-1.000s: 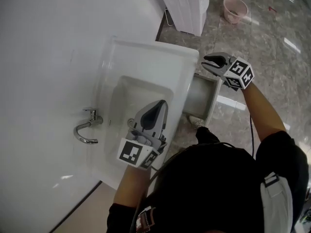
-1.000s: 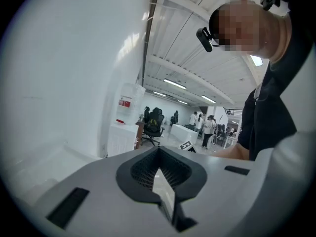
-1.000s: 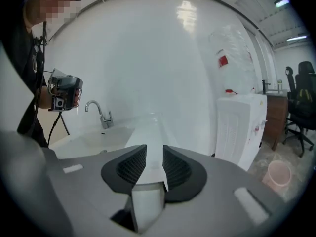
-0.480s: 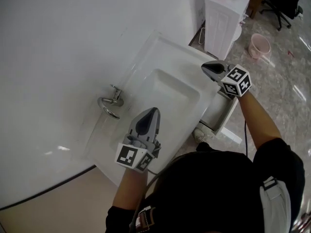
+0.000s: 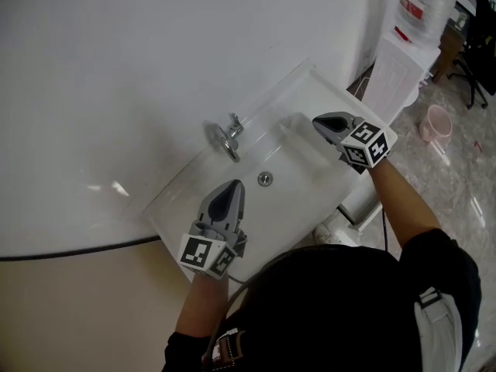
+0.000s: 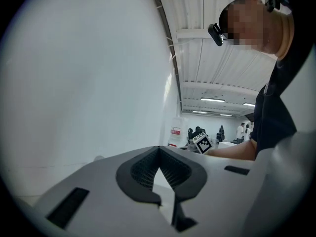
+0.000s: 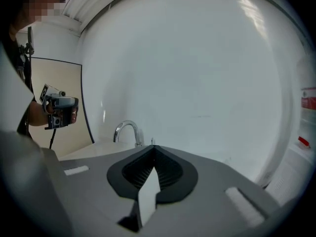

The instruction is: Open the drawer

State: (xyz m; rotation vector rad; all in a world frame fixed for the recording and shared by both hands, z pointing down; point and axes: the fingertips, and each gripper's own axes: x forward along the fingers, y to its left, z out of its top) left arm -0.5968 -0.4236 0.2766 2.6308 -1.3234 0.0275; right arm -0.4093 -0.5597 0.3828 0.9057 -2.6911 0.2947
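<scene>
sink (image 5: 183, 197): white glossy ceramic, rectangular, curved chrome tap (image 5: 227, 139) at its back | drawer (image 5: 355, 204): white, standing out beneath sink's front edge | left tool (image 5: 231, 186): grey shell, ribbed black pads (image 6: 142, 170), jaws pressed together, empty, over sink's bowl | right tool (image 5: 319, 122): jaws just been closing, now together, nothing between, over sink's right end

Faucet (image 5: 227, 139) behind basin (image 5: 291, 201), drain (image 5: 265, 179) in it, drawer (image 5: 361, 202) perhaps below right edge
</scene>
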